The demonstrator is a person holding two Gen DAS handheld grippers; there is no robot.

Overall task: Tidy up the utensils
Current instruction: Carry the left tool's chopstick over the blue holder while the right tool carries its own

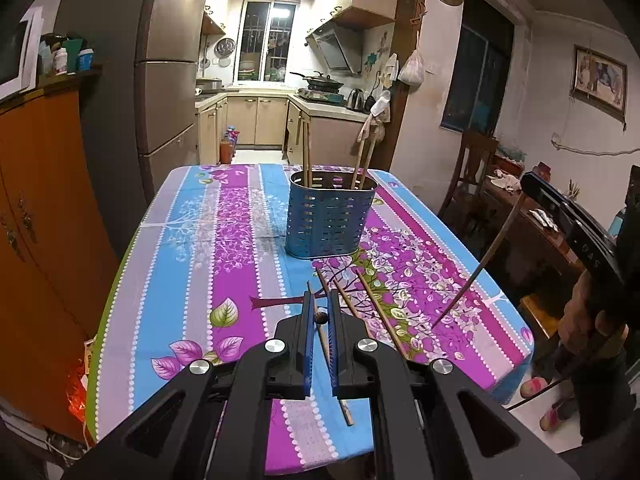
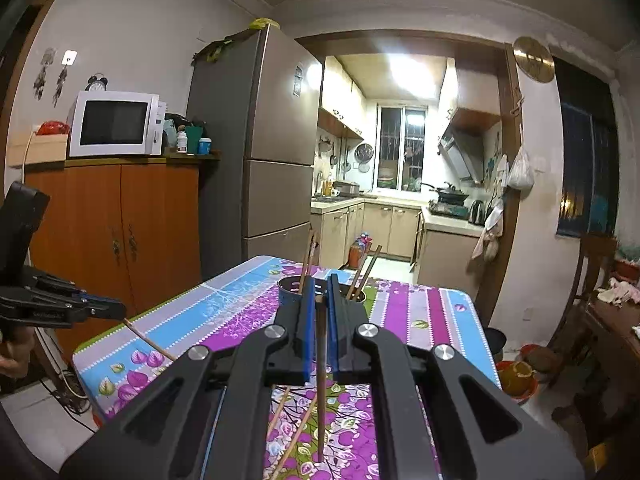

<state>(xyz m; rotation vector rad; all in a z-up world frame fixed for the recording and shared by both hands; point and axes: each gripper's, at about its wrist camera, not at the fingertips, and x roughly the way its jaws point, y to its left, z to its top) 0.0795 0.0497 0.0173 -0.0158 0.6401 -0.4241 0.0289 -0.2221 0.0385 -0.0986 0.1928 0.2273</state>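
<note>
The table [image 1: 192, 240] carries a floral cloth in blue, purple and grey stripes; its far edge faces the kitchen doorway.

The utensil holder [image 1: 330, 220], a blue perforated metal container, stands upright near the middle of the table, toward the far edge. Two pairs of chopsticks stand in it: one pair [image 1: 307, 152] at its left end, upright, and one pair [image 1: 363, 160] at its right end, leaning right. In the right wrist view the holder [image 2: 290, 294] is partly hidden behind the fingers.

The left gripper [image 1: 320, 312] is above the near half of the table. Its blue-padded fingers [image 1: 307, 320] are almost fully closed and clamp one chopstick [image 1: 332, 372] close to its thick end; the rest of this chopstick slopes down below the gripper. In the right wrist view the left gripper [image 2: 116, 308] appears at the left edge, with its chopstick [image 2: 148, 338] angling down over the near left corner of the table.

The right gripper [image 2: 320, 300] is closed on a dark chopstick [image 2: 321, 380], which hangs steeply downward between the fingers. In the left wrist view this chopstick [image 1: 476, 268] hangs over the right side of the table, tip not touching the cloth.

Two loose chopsticks [image 1: 344, 294] and [image 1: 378, 308] lie on the cloth between the holder and the near edge, roughly parallel, just right of the left gripper.
</note>
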